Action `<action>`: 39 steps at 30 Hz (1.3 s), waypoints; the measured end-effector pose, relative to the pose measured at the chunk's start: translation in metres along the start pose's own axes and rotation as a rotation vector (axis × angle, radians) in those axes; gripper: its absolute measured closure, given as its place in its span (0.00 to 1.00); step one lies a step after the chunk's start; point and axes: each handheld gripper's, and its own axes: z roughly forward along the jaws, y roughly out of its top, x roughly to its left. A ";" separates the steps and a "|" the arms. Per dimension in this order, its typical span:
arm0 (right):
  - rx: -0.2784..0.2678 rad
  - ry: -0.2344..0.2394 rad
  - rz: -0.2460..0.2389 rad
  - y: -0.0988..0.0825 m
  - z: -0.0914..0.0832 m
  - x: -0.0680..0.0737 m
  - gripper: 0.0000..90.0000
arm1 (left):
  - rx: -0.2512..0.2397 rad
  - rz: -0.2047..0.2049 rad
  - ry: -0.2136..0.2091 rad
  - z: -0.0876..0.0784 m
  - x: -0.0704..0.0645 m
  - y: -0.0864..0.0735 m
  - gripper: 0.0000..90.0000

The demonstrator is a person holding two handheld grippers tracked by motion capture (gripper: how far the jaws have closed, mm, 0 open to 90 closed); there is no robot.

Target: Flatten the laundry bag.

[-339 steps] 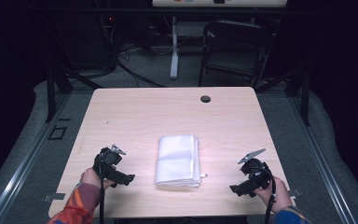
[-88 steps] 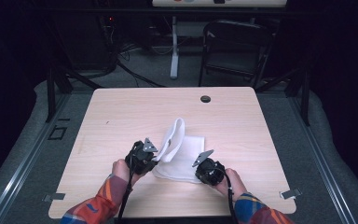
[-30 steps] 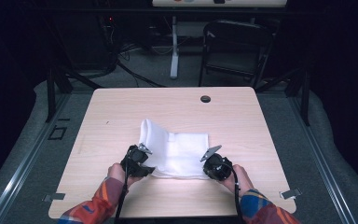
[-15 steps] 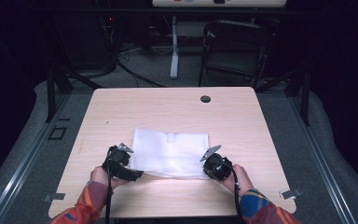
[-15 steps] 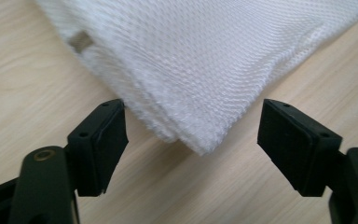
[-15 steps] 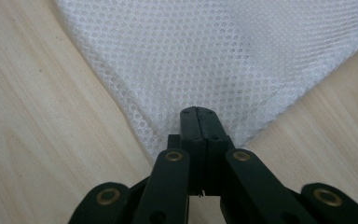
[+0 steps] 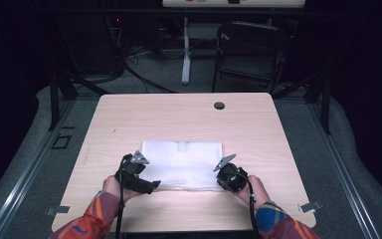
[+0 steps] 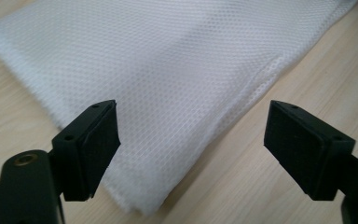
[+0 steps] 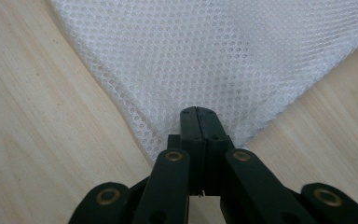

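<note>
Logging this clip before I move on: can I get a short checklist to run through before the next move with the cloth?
1. Cloth lies flat, spread on the table: ok.
2. Left gripper has let go, its jaws having just been opening, apart above the near corner, pads off the mesh: ok.
3. Right gripper shut on its corner of the cloth: ok.
4. Cloth inside the table edges: ok.
5. Cloth edges lined up evenly underneath: cannot tell.
</note>
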 end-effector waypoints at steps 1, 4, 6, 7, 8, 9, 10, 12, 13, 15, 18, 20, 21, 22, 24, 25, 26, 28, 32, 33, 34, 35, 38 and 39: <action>0.003 -0.001 -0.001 0.000 0.000 0.000 1.00 | 0.005 0.013 -0.017 0.004 -0.002 0.002 0.19; 0.004 -0.002 0.001 0.000 0.000 0.000 1.00 | 0.014 0.055 -0.038 0.014 -0.010 0.009 0.19; 0.003 -0.002 0.002 0.000 0.000 0.000 1.00 | 0.017 0.066 -0.036 0.017 -0.012 0.011 0.20; 0.004 -0.002 0.002 0.000 0.000 0.000 1.00 | 0.025 0.078 -0.045 0.021 -0.015 0.013 0.20; 0.001 -0.003 0.005 0.000 0.000 0.000 1.00 | 0.037 0.092 -0.057 0.024 -0.016 0.015 0.23; -0.002 -0.005 0.008 0.000 0.000 0.000 1.00 | 0.047 0.108 -0.069 0.029 -0.019 0.017 0.24; -0.001 -0.005 0.008 0.000 0.000 0.000 1.00 | 0.051 0.115 -0.071 0.031 -0.021 0.018 0.25; -0.005 -0.004 0.013 0.000 0.001 0.001 1.00 | 0.066 0.132 -0.080 0.038 -0.024 0.021 0.29; -0.001 -0.005 0.009 0.001 0.001 0.000 1.00 | 0.075 0.137 -0.078 0.041 -0.026 0.022 0.31; 0.001 -0.005 0.007 0.001 0.000 0.000 1.00 | 0.084 0.155 -0.087 0.047 -0.029 0.025 0.37; -0.006 0.002 0.013 0.000 0.001 0.000 1.00 | 0.097 0.179 -0.099 0.053 -0.032 0.028 0.44; -0.007 0.004 0.013 0.000 0.001 0.000 1.00 | 0.106 0.197 -0.098 0.057 -0.033 0.030 0.50; -0.007 0.004 0.014 0.000 0.001 0.000 1.00 | 0.109 0.201 -0.095 0.058 -0.034 0.030 0.54; -0.007 0.005 0.014 0.000 0.001 -0.001 1.00 | 0.114 0.206 -0.093 0.060 -0.035 0.031 0.55; -0.006 0.006 0.015 0.000 0.001 -0.001 1.00 | 0.125 0.214 -0.098 0.062 -0.035 0.032 0.62; -0.001 0.009 0.011 0.000 0.000 -0.001 1.00 | 0.141 0.225 -0.106 0.065 -0.036 0.032 0.63; -0.002 0.009 0.012 0.000 0.000 -0.001 1.00 | 0.141 0.225 -0.106 0.065 -0.036 0.032 0.66; -0.002 0.009 0.012 0.000 0.000 -0.002 1.00 | 0.154 0.242 -0.101 0.068 -0.038 0.033 0.69; -0.003 0.010 0.011 0.000 0.000 -0.002 1.00 | 0.159 0.257 -0.082 0.071 -0.041 0.032 0.81; -0.002 0.009 0.011 0.000 0.000 -0.002 1.00 | 0.159 0.260 -0.081 0.071 -0.041 0.032 0.83; -0.002 0.009 0.011 0.000 0.000 -0.002 1.00 | 0.159 0.259 -0.082 0.071 -0.040 0.032 0.84; -0.002 0.009 0.011 0.000 0.000 -0.002 1.00 | 0.159 0.259 -0.082 0.071 -0.040 0.032 0.86; 0.000 0.007 0.015 0.000 0.000 -0.002 1.00 | 0.156 0.259 -0.088 0.070 -0.040 0.032 0.92; -0.002 0.007 0.014 0.000 0.000 -0.002 1.00 | 0.153 0.262 -0.084 0.070 -0.040 0.032 0.93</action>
